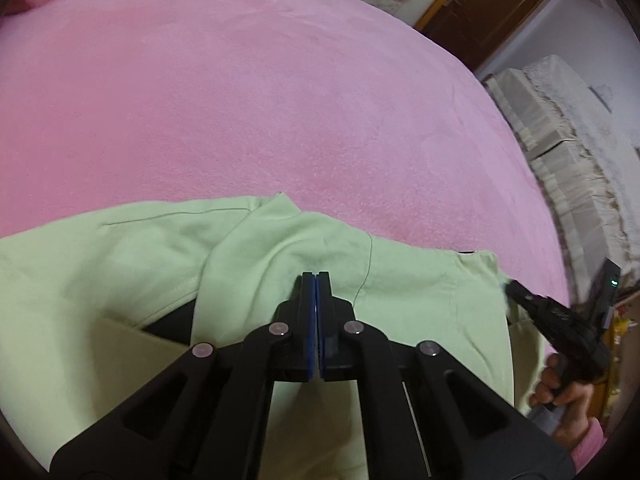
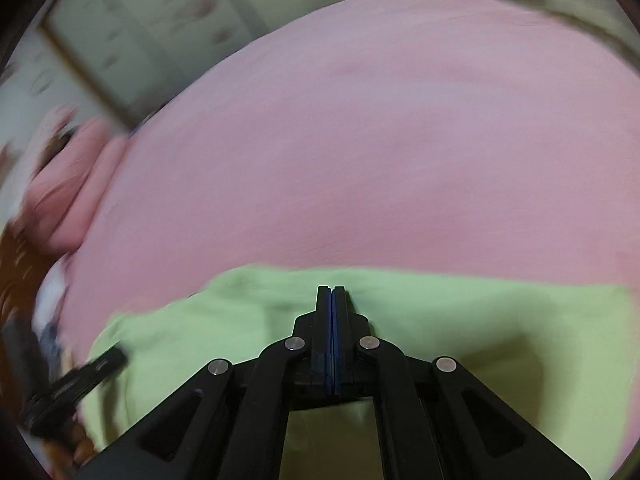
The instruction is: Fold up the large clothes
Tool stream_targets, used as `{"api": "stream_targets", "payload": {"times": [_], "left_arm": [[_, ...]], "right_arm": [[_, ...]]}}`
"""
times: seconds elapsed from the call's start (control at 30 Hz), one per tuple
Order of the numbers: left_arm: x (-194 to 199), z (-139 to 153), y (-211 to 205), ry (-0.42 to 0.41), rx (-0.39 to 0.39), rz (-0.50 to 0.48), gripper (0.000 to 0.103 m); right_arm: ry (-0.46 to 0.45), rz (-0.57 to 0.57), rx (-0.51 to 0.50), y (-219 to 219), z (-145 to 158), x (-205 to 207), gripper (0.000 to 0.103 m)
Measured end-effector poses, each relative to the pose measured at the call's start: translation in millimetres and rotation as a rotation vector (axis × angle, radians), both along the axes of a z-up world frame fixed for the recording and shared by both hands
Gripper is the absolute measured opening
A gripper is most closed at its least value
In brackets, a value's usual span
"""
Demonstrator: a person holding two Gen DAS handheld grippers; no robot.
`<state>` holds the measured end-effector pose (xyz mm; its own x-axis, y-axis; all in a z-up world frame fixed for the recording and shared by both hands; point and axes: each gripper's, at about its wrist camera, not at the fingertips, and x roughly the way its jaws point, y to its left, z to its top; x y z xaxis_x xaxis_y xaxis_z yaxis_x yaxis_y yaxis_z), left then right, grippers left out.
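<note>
On a pink-covered bed (image 1: 280, 100), a pale green garment (image 1: 248, 248) lay spread near the edge, one part folded loosely over another. Both tools, the left tool (image 1: 316, 280) and the right tool (image 2: 331, 292), were clenched tight above the cloth, with no fabric visibly between the pads. The knit looked soft, light and floppy, likely to sag and crease when lifted; it would best be pinched at a hem or corner, two points held well apart.
</note>
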<state>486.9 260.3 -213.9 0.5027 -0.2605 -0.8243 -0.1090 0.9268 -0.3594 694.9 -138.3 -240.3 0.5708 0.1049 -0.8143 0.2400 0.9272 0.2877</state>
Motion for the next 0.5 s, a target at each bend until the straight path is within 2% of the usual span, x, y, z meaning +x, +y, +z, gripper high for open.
{"api": "stream_targets", "payload": {"times": [0.03,0.1,0.2,0.27,0.33,0.37,0.43,0.5], "left_arm": [[-4,8,-6,-0.01,0.04,-0.006,0.001],[-14,23,-12,-0.027,0.052,-0.025,0.001],[-26,26,-17,0.024,-0.042,-0.034,0.001],[-34,17,-25,0.106,-0.104,-0.019,0.001],[-43,7,-33,0.162,-0.115,-0.004,0.001],[-48,4,-35,0.18,-0.082,0.006,0.001],[-55,1,-35,0.166,-0.04,0.018,0.001],[-66,6,-22,0.135,-0.008,0.057,0.001]], "right_arm": [[-0.002,-0.025,0.011,-5,3,-3,0.0],[-0.03,-0.028,0.037,-5,19,-15,0.0],[-0.093,0.074,0.126,21,37,-32,0.0],[-0.02,0.19,0.28,55,26,-39,0.0],[0.061,0.237,0.407,87,2,-49,0.0],[0.102,0.246,0.426,104,-12,-55,0.0],[0.161,0.252,0.38,124,-29,-65,0.0],[0.145,0.23,0.338,126,-33,-74,0.0]]}}
